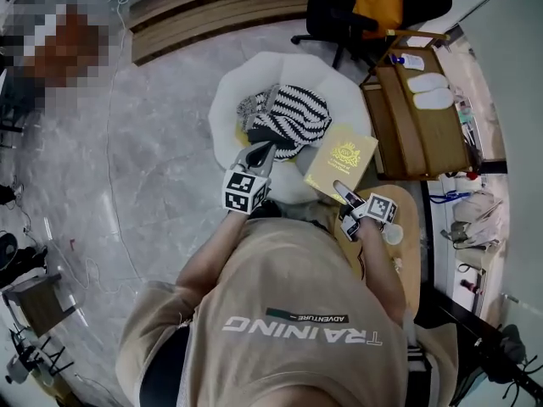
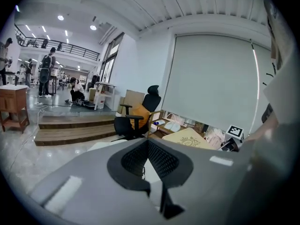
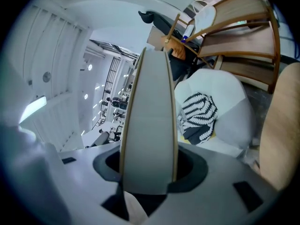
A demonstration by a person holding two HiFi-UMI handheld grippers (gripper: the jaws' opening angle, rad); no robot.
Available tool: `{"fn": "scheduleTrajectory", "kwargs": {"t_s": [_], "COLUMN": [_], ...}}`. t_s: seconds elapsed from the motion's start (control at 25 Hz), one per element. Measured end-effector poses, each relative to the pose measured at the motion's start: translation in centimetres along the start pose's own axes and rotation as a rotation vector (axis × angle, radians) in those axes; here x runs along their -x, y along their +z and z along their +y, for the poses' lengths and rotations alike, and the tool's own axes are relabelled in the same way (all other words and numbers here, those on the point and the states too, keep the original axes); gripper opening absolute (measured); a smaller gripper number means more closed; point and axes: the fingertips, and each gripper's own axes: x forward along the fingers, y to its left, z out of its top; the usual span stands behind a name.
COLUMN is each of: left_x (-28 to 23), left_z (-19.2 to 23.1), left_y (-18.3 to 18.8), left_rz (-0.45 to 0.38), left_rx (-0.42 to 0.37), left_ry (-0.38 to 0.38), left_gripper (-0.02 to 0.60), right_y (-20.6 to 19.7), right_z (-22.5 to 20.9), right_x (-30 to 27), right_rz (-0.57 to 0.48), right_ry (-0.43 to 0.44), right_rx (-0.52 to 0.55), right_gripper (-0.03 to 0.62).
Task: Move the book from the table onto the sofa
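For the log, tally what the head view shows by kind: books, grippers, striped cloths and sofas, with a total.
book: 1
grippers: 2, the left gripper shut with nothing in it, the right gripper shut on the book
striped cloth: 1, lying on the sofa
sofa: 1, white
Total: 5

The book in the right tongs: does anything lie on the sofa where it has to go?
Yes. A black-and-white striped cloth lies bunched in the middle of the sofa, just beyond the book. The white cushion around the cloth looks bare, so there is room beside it.
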Motion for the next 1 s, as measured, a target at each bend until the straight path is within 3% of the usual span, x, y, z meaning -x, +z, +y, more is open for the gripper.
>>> {"fn": "scheduleTrajectory", "kwargs": {"t_s": [0.4,0.64,0.76,1.0], "left_x": [-2.1,-3.5,-3.2,-6.1], "left_z": [4.3,4.7,4.3,4.3], "left_y": [-1.2,-2.0,-4.0,-5.5], "left_rz": [0.064,0.077,0.146,0.213], "left_rx": [0.000,0.046,0.057,0.121], "left_ry": [-0.066,-0.023,-0.003,0.029], "left_gripper": [-0.003,-0.003,-0.002,-0.003], "right_y": [1.2,3.3,2.2,5.2], "right_z": [-0.6,-3.4,-6.3,-10.4], "right_x": [-4.9,-6.6,-7.3,-11.5], "right_rz": [0.011,0.086,0.150,0.253], "right_ry": [-0.086,-0.163,-0.226,-0.220], "right_rx": [-0.039,-0.010,-0.038,-0.057], "right_gripper": [0.222,0.222,0.222,0.222]}}
